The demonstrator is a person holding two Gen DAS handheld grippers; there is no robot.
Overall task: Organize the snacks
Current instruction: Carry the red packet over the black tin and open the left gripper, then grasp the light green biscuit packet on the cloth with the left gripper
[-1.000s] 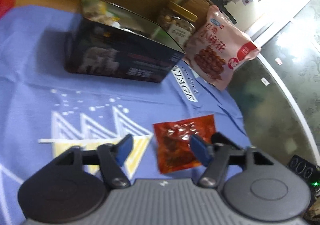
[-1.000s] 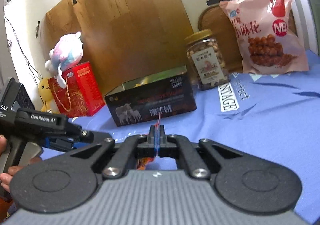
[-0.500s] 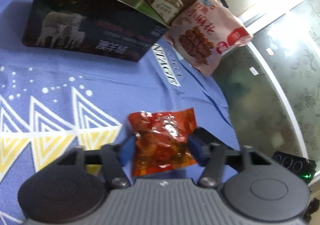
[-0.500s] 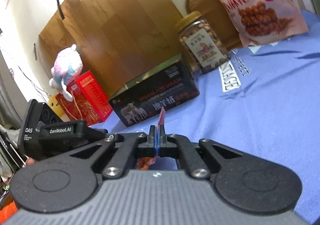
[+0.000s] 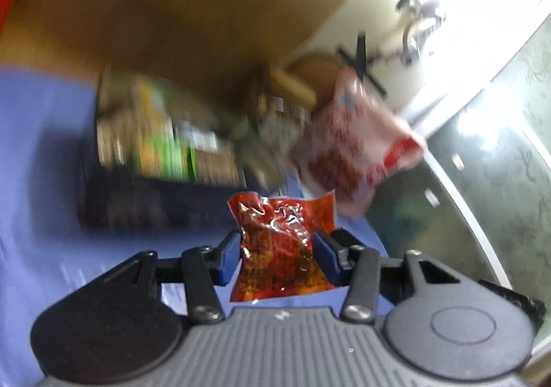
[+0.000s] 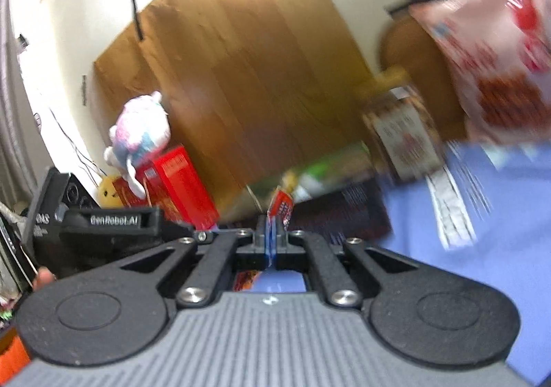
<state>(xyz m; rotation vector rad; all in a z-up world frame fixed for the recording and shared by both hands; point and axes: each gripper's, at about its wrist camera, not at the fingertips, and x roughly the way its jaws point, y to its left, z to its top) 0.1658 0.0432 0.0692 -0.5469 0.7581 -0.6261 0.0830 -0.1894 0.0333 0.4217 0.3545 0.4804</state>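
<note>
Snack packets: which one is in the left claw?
The small glossy red sachet, pinched between the left claw's blue pads and lifted off the blue cloth. The big pink bag stands untouched at the back.

Motion blur smears the open dark box [image 5: 151, 159] and its contents, the jar [image 6: 403, 132] and the pink bag [image 5: 351, 153], so their print is unreadable. The bag [image 6: 499, 53] runs off the right wrist view's edge. The small packet [image 6: 280, 209] shows only its top edge.
</note>
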